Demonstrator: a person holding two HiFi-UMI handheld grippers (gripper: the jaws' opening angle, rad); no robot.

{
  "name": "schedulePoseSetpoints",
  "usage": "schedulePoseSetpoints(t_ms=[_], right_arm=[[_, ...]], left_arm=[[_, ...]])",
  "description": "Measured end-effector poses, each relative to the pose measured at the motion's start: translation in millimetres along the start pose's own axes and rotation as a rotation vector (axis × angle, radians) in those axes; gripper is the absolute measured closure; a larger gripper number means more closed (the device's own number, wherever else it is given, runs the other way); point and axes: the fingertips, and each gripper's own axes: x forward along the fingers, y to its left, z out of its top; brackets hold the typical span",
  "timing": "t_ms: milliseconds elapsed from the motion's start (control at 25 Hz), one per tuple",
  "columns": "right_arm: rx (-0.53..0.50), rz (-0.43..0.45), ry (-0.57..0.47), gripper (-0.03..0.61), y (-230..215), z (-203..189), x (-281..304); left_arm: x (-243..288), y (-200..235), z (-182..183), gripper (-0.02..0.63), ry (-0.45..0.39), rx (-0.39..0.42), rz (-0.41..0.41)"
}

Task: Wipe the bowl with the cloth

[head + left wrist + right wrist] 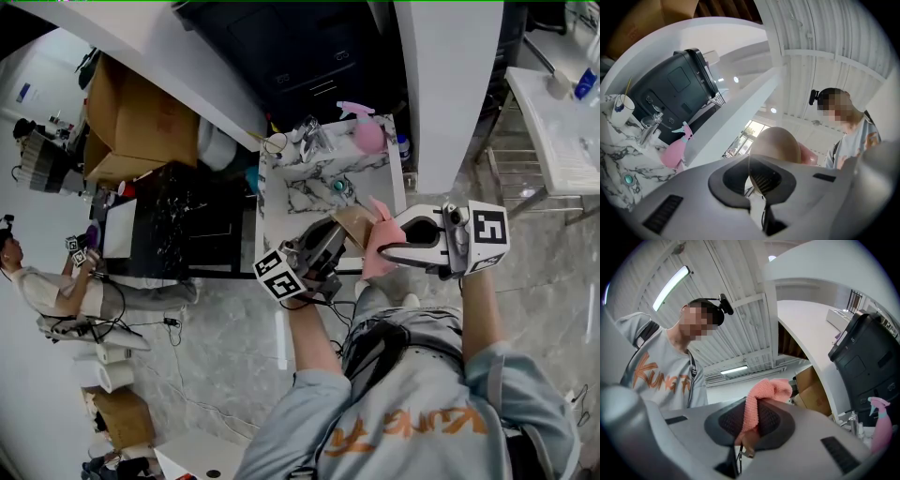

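In the head view a beige bowl [354, 225] hangs tilted above the near end of the marble table [291, 202]. My left gripper [336, 246] is shut on its rim. In the left gripper view the bowl [776, 145] bulges up from between the jaws of the left gripper [757, 180], and pink cloth [809, 158] shows just behind it. My right gripper [392, 247] is shut on the pink cloth [378, 246], which lies against the bowl's right side. In the right gripper view the cloth [766, 392] drapes up out of the right gripper [750, 427].
On the table stand a pink spray bottle [367, 134], a white cup [275, 143], a glass item and a small teal object [339, 186]. A black appliance [677, 89] is behind the table. Cardboard boxes [141, 122] are at the left. A person [37, 281] sits at the far left.
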Motion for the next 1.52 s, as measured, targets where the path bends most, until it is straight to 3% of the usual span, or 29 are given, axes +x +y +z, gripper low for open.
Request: schedulePoseSetpoints(t_ms=[240, 440, 720, 960, 1120, 1360, 1520], right_arm=[[-0.006, -0.135, -0.068, 0.529, -23, 11, -8], [-0.015, -0.245, -0.07, 0.529, -41, 8, -14], [-0.046, -0.373, 0.093, 0.529, -61, -19, -8], [-0.054, -0.398, 0.181, 0.529, -64, -37, -6], [-0.046, -0.376, 0.2, 0.529, -61, -42, -5], [-0.026, -0.329, 0.157, 0.529, -53, -37, -6], [-0.014, -0.303, 0.085, 0.529, -48, -25, -8]], left_arm=[[4, -16, -10, 0.583, 0.035, 0.017, -0.088], [4, -25, -8, 0.583, 0.007, 0.024, -0.145], [2, -31, 8, 0.583, -0.078, 0.039, -0.173], [-6, -23, 25, 0.583, -0.16, 0.056, -0.105], [-15, -7, 31, 0.583, -0.199, 0.035, -0.018], [-22, 12, 25, 0.583, -0.163, 0.018, 0.095], [-22, 15, 17, 0.583, -0.125, 0.004, 0.11]])
